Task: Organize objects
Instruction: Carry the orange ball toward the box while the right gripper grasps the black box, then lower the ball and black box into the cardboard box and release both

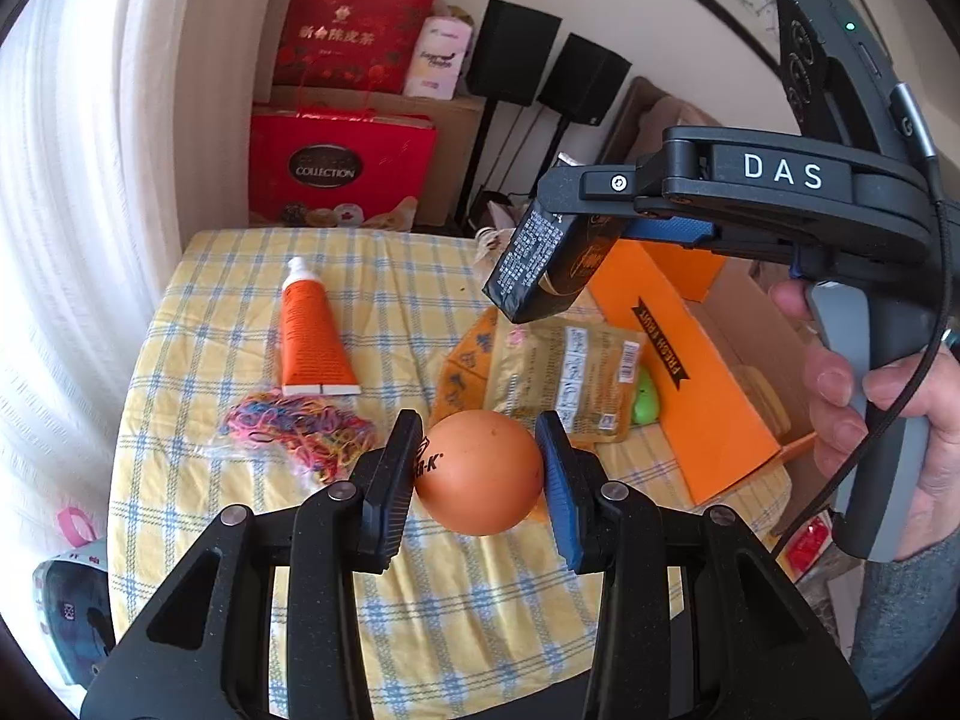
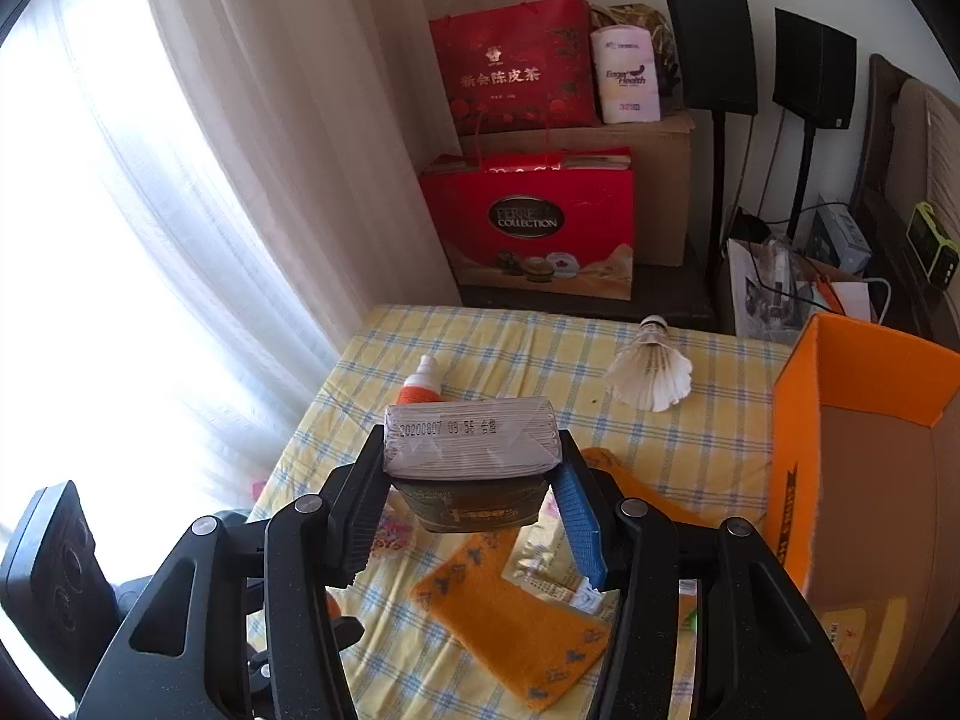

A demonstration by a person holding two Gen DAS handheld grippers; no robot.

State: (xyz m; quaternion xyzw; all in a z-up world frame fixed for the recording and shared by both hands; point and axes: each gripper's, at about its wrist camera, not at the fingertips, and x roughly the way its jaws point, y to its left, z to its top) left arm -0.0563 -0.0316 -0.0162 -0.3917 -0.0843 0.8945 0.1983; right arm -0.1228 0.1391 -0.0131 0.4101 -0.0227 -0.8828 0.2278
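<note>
Aloft, left gripper clamps a smooth brown egg; right gripper grips a dark foil-wrapped packet, both seemingly bound for the open orange cardboard box at the table's right edge.

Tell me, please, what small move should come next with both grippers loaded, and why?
Probably carry the right gripper, shut on the dark carton, over the open orange box and release it. The box stands close on that side, and the left gripper holds a fragile egg that can wait.
</note>
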